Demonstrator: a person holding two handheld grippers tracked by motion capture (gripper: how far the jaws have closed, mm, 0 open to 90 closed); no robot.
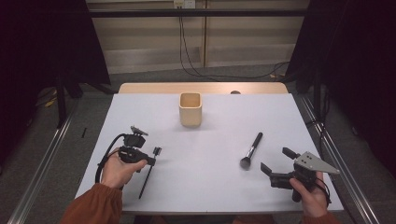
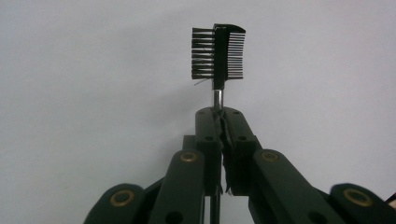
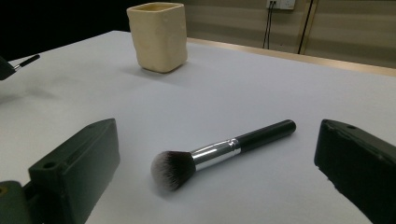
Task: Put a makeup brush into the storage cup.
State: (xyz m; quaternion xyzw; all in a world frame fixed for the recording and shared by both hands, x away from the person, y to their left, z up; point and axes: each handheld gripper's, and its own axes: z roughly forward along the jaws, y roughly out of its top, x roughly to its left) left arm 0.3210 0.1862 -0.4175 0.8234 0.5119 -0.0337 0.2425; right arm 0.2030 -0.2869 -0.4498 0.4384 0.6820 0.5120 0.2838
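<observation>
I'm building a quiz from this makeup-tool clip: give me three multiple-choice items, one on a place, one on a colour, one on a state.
1. Where does the powder brush lie?
A. inside the cup
B. flat on the table, before the right gripper
C. on the floor

2. What colour is the cup?
A. cream
B. red
C. blue

3. How does the left gripper stand?
A. wide open
B. shut on nothing
C. shut on the comb brush

Key: 1 B, it lies on the white table between the open jaws in the right gripper view. 2 A, its walls are cream. 3 C, the jaws pinch the stem.
</observation>
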